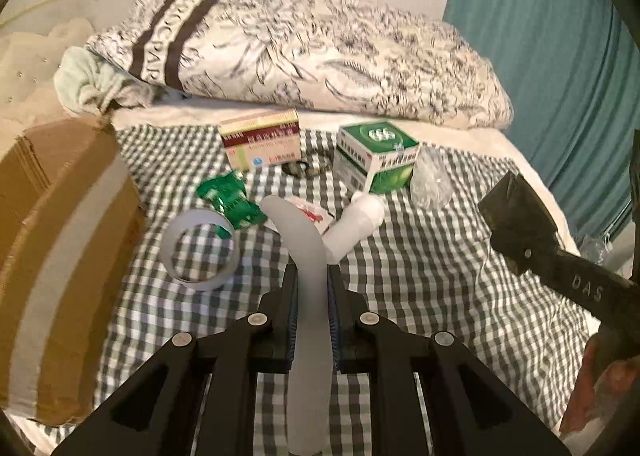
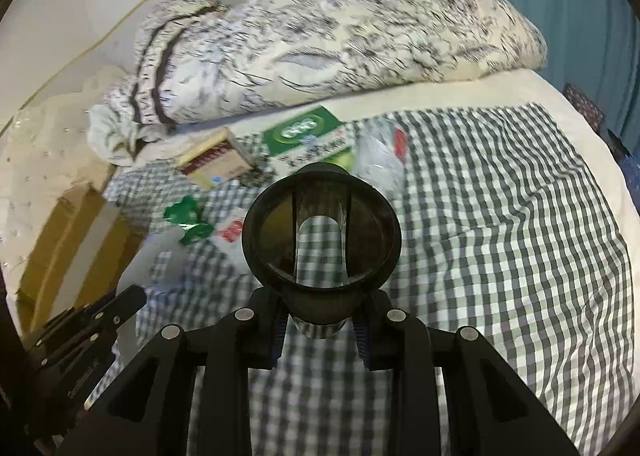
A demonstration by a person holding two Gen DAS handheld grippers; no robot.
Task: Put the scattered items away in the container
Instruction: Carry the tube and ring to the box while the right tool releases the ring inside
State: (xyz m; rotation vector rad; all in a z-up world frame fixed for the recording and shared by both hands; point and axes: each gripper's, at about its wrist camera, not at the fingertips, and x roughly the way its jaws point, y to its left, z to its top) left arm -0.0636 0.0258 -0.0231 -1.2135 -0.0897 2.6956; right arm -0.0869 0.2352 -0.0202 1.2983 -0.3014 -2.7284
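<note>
Your left gripper (image 1: pixel 313 288) clamped on a white curved strip (image 1: pixel 298 244), right gripper (image 2: pixel 320 320) clamped on a black ring (image 2: pixel 321 230), cardboard box (image 1: pixel 60 240) at left

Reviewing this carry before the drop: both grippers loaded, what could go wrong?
1. The long curved translucent white strip sticks far past the left gripper; it may pivot or snag the brown cardboard box.
2. The right gripper pinches only the stem of the black ring-shaped clear-centred piece; it may twist loose.
</note>
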